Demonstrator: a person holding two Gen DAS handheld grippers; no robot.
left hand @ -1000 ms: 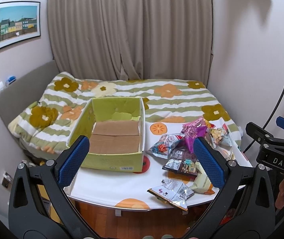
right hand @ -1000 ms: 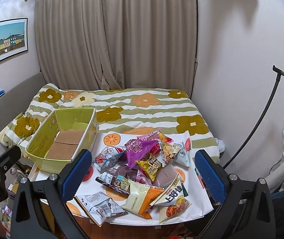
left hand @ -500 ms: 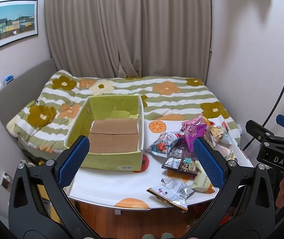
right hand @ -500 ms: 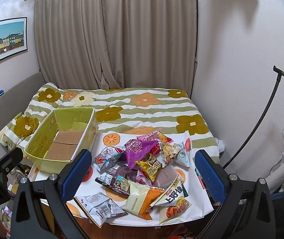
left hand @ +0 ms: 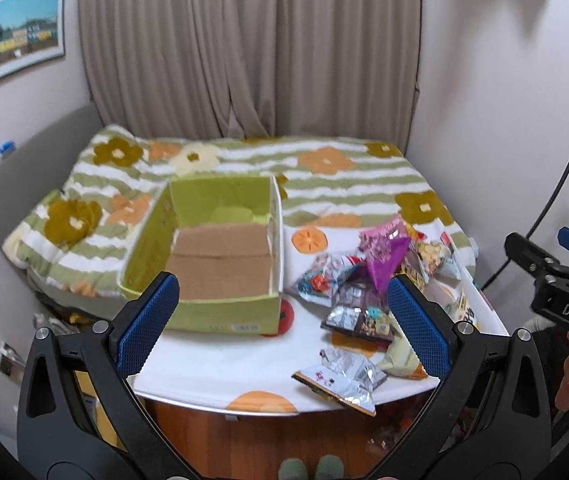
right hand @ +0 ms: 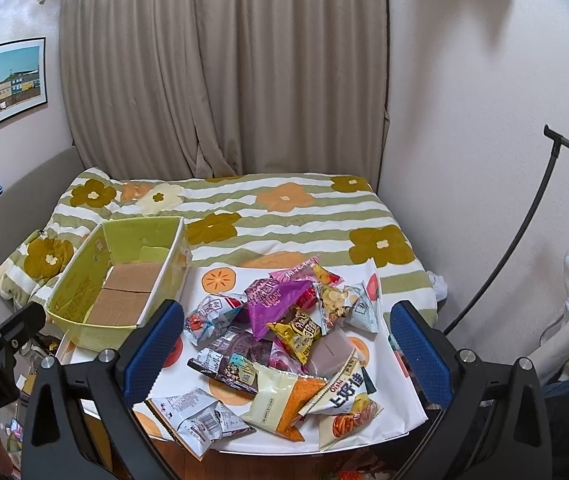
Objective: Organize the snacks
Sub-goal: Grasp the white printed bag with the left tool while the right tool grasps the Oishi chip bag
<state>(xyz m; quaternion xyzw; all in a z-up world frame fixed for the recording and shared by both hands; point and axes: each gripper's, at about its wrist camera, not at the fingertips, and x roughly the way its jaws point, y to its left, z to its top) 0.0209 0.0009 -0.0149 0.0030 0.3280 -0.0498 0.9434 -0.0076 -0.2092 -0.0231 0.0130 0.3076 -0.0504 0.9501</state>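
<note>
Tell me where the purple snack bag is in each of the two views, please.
Left wrist view: the purple bag is right of centre, on top of the snack pile, just above the right finger.
Right wrist view: the purple bag is near the centre, at the far side of the pile.
Shared landmark: the green box, left of the pile in both views.

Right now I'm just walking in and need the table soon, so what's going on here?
A person holds a gripper in each hand above a table; the job is sorting snacks. The left gripper and right gripper are both open and hold nothing. The snack packets lie in a loose heap on the table's right side. The green box stands to their left with only its cardboard floor showing, no snacks inside. Nothing has been sorted yet.
</note>
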